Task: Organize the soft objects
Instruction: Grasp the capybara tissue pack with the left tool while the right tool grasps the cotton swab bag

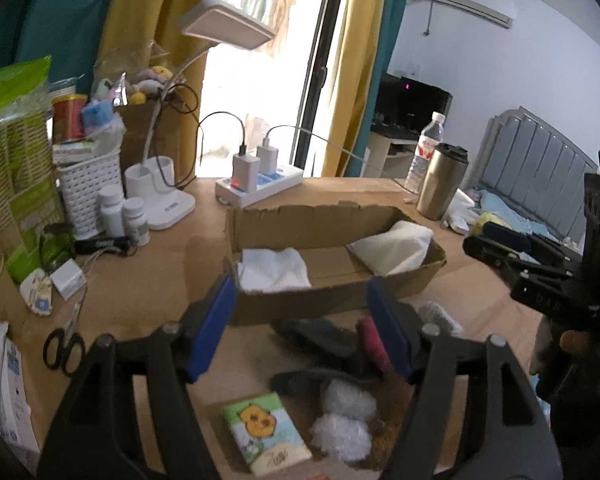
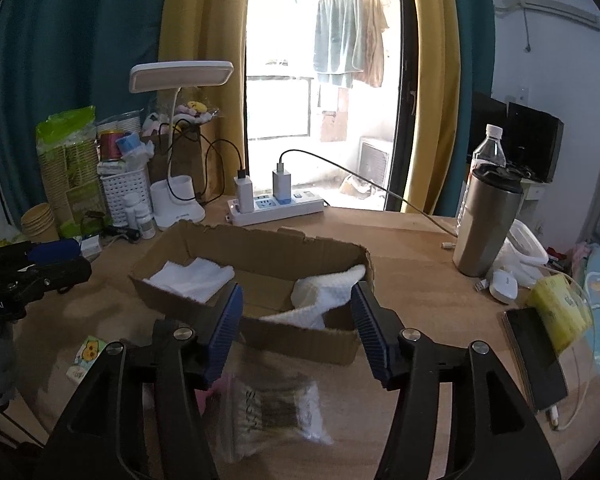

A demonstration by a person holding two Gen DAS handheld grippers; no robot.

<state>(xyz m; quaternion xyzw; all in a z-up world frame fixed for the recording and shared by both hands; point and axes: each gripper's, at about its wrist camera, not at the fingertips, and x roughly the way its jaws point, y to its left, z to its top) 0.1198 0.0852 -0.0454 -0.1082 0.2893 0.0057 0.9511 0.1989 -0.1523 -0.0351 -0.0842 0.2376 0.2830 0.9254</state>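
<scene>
A low cardboard box (image 1: 332, 288) (image 2: 300, 340) lies on the wooden table. A white folded cloth (image 1: 274, 270) (image 2: 192, 278) is at its left end, a cream towel (image 1: 392, 250) (image 2: 324, 296) at its right end. My left gripper (image 1: 300, 332) is open and empty, above dark socks (image 1: 320, 336), a red cloth (image 1: 374, 342), white cotton balls (image 1: 344, 420) and a tissue pack (image 1: 266, 432). My right gripper (image 2: 296, 328) is open and empty, above a clear bag of soft items (image 2: 268, 412); it also shows in the left wrist view (image 1: 496, 248).
A power strip (image 2: 276, 206), desk lamp (image 1: 168, 204), white basket (image 1: 88, 188), pill bottles (image 1: 122, 214) and scissors (image 1: 66, 340) crowd the back left. A steel tumbler (image 2: 488, 224), water bottle (image 2: 488, 148), phone (image 2: 536, 356) and yellow tissue pack (image 2: 560, 308) stand right.
</scene>
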